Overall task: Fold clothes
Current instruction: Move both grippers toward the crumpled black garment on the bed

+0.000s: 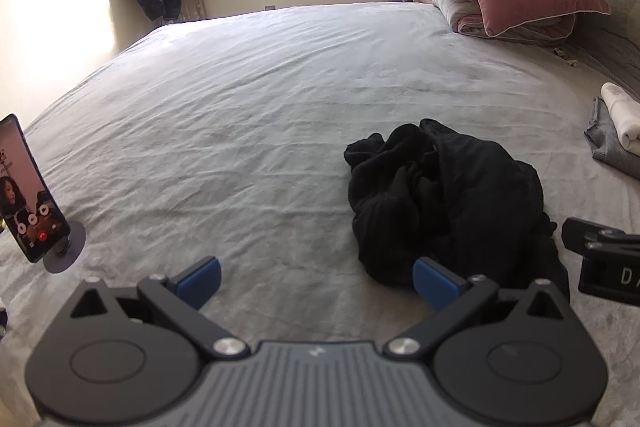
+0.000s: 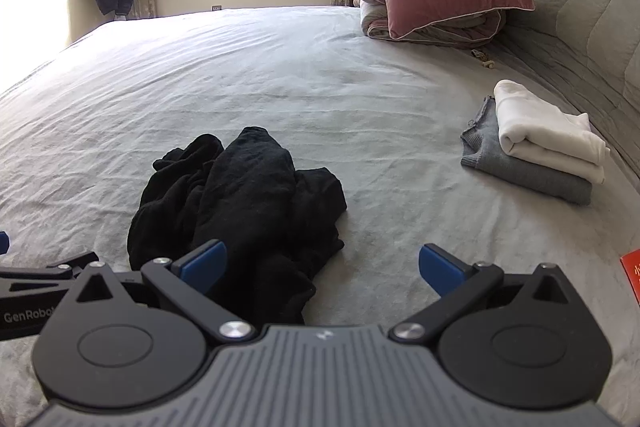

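The black garment lies crumpled in a loose heap on the grey bed, toward the near edge, not yet spread out. No collar, hem or sleeve can be told apart in the dark folds. The heap runs roughly away from the cameras, a little longer in that direction than across, with rounded lobes at its far end.

It sits between the two pairs of tongs. In the left wrist view it lies ahead and to the right of the left tongs, whose right blue pad is just at the heap's near edge. In the right wrist view it lies ahead and to the left of the right tongs, whose left pad overlaps the near cloth. Whether either pad touches the fabric cannot be told. Both pairs of tongs are spread wide and grasp nothing. They look about equally near, so each would reach inward for its own side of the heap.

Well apart to the right lies a folded white garment on a folded grey garment, which suggests part of the task is done. A phone stands at the far left.
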### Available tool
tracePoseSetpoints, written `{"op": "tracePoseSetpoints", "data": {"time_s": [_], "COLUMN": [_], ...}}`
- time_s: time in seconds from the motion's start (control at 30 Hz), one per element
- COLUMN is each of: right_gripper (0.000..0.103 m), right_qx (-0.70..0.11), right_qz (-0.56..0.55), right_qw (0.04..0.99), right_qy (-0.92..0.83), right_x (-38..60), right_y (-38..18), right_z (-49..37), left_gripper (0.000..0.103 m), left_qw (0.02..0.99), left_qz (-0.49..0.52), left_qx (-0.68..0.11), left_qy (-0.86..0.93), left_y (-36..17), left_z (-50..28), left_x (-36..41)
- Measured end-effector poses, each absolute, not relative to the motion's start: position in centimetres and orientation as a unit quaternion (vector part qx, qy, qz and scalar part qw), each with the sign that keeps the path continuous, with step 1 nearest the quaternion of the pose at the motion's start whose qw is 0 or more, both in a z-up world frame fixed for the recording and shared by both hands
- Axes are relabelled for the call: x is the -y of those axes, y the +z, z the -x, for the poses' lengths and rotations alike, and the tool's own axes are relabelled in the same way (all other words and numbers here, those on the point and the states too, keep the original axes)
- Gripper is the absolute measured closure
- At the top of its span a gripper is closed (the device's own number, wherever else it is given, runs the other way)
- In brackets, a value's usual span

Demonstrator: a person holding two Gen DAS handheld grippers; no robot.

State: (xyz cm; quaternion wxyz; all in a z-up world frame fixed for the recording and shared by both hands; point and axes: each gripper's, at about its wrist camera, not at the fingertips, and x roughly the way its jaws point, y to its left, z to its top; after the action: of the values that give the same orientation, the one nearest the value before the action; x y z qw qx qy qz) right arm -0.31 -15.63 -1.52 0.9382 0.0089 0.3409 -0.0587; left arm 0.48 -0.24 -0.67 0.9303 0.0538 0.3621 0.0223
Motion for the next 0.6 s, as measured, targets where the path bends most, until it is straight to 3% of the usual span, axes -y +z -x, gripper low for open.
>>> {"op": "tracePoseSetpoints", "data": {"time_s": [0.6], "right_gripper": [0.000], "right_qx": [-0.363], "right_qz": [-0.015], "right_qw": [0.931], "right_qy": [-0.047], "right_x": [15.7], "right_y": [-2.9], "right_z": [-0.5], "left_gripper": [0.000], "left_qw": [0.927], "left_qz": [-0.076], "left_qx": [-0.365], "left_qy": [0.031], "left_y": [-1.1], "left_z": [-1.2], "left_x": [0.2]}}
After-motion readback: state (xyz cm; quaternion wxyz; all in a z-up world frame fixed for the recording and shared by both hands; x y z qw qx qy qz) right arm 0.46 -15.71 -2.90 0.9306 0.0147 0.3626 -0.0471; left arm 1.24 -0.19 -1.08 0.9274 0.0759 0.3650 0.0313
